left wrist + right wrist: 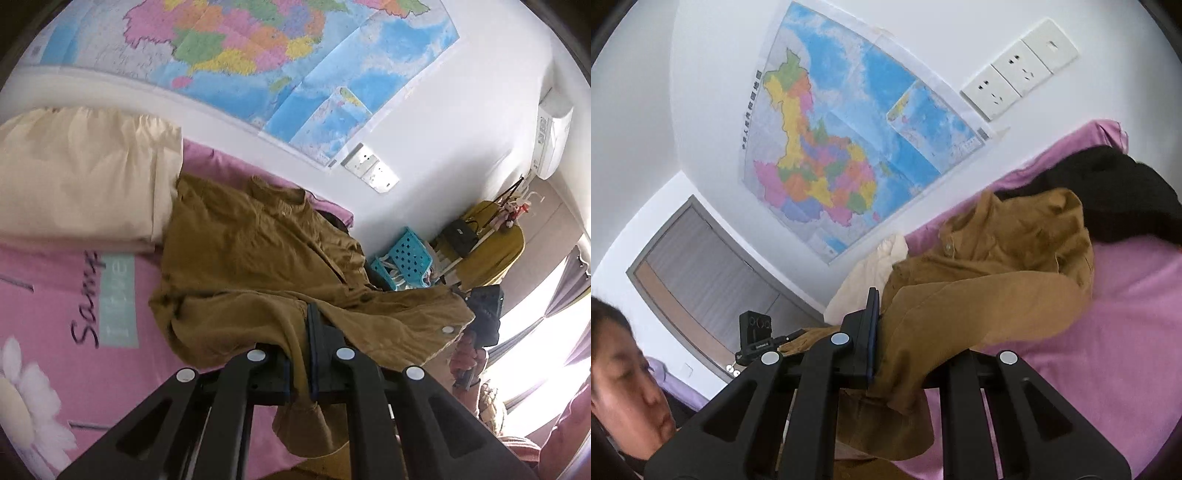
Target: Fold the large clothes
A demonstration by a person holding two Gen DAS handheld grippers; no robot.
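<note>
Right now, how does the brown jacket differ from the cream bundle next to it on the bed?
The brown jacket is spread out and rumpled, with part lifted; the cream bundle sits as a neat, plump block. The jacket is pinched by the left tool and the right tool; nothing grips the bundle. The jacket has a collar and buttons; the bundle looks plain. Both rest on the pink bedding.

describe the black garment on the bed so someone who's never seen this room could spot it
Start at the big coloured wall map, then drop to the pink bed sheet below the white wall sockets. Past the collar end of the mustard-brown shirt lies the black bunched garment, the only dark cloth on the bed.
</note>
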